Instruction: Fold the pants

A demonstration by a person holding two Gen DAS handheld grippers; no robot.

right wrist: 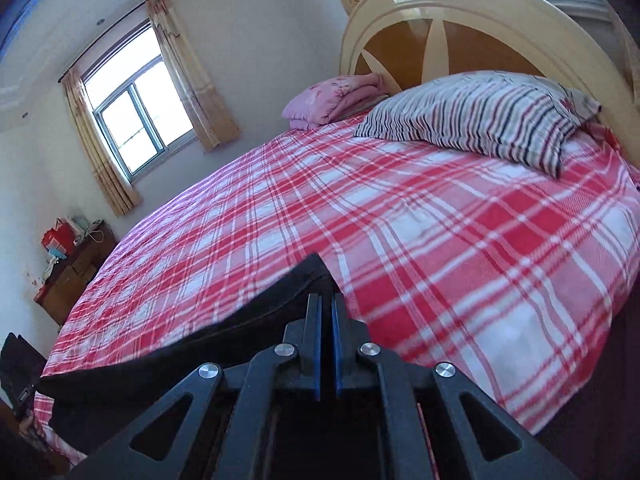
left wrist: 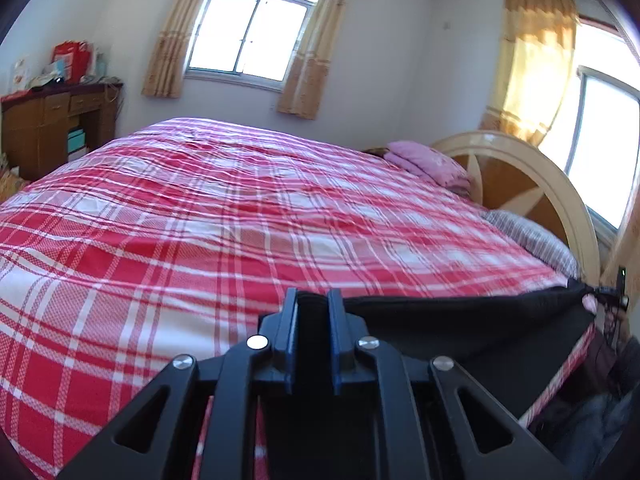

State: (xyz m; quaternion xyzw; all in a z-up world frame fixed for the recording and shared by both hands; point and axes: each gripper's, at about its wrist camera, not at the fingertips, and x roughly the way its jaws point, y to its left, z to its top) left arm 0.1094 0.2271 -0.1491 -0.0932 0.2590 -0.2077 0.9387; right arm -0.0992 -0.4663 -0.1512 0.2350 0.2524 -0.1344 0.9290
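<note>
Black pants hang stretched between my two grippers, just above the near edge of a bed with a red and white plaid cover. My left gripper is shut on one end of the pants' top edge. The right gripper shows small at the far right, holding the other end. In the right wrist view my right gripper is shut on a corner of the pants, which run down to the left toward the left gripper. The lower part of the pants is hidden behind the grippers.
A striped pillow and a folded pink blanket lie by the curved headboard. A wooden desk with a red bag stands beyond the bed's far left. Curtained windows are on the walls.
</note>
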